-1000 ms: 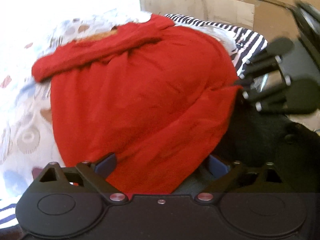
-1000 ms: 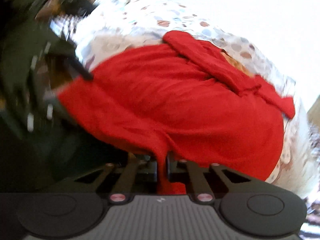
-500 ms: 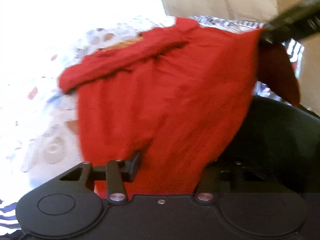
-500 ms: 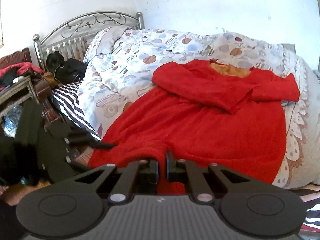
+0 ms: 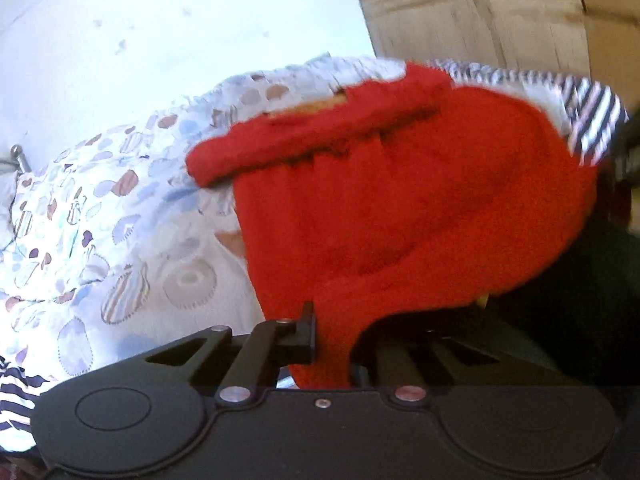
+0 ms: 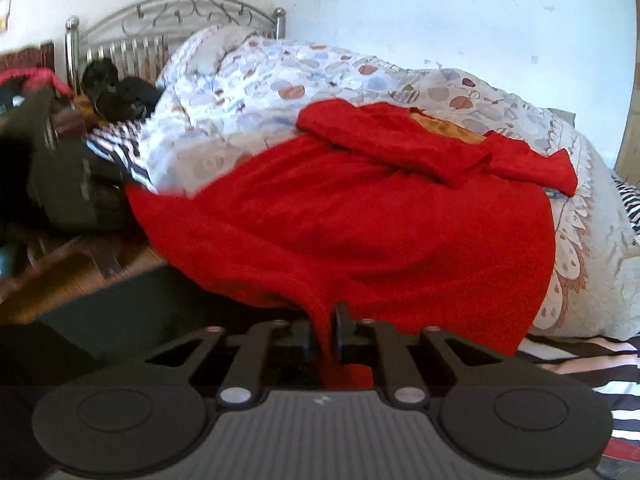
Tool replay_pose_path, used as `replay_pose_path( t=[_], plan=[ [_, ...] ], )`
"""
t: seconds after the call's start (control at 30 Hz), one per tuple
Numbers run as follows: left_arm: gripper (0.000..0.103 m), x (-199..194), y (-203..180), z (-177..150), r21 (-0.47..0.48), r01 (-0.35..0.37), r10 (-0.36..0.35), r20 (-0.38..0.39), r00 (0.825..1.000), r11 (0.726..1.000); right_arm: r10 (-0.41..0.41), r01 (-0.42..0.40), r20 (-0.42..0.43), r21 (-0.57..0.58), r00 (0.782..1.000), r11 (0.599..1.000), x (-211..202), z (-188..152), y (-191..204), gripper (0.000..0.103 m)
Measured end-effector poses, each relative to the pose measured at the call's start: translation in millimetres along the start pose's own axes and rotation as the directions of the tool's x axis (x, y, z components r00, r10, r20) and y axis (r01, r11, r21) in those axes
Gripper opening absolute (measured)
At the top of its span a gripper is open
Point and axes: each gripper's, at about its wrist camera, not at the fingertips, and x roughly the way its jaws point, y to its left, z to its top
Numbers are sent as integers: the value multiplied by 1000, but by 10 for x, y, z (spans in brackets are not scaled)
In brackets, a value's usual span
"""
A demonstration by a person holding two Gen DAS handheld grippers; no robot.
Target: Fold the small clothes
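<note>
Both tools gripping red garment's (image 6: 360, 220) hem on bed—left tool (image 5: 332, 344) clamping it, right tool (image 6: 326, 332) pinching but opening; sleeves folded in, body fold pending.

Garment (image 6: 360, 220) on quilt (image 6: 280, 80), headboard (image 6: 160, 20) behind.

Left wrist view: low, close over red garment (image 5: 400, 208) hem, looks along fingers (image 5: 308, 332) across bed toward white wall and cardboard at upper right. Right wrist view: equally low and close at same hem, faces across bed toward metal headboard (image 6: 172, 28) at left. Both views share red garment and patterned duvet (image 6: 320, 76).
</note>
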Motion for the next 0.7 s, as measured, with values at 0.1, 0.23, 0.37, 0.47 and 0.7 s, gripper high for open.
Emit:
replay_pose_path(
  t=[0.1,0.23,0.37,0.47,0.7],
  plan=[
    [6,-86,83,175,-37,9,-7,40,999,999,-21,20,-9,-16,1000,1000,84,-100,109,46],
    [6,-199,169,469,-50,22,-17,84,996,999,-86,87,17,-80,996,993,156,-148,291,76],
    [6,-283,192,728,-51,34,-27,125,992,998,-241,240,19,-209,970,948,279,-188,516,77],
    [6,-347,186,850,-50,44,-35,154,987,998,-362,360,40,-247,931,900,307,-247,545,70],
    [6,-470,128,769,-24,7,-3,178,984,1000,-490,495,79,-187,868,848,100,-493,344,21]
  ],
)
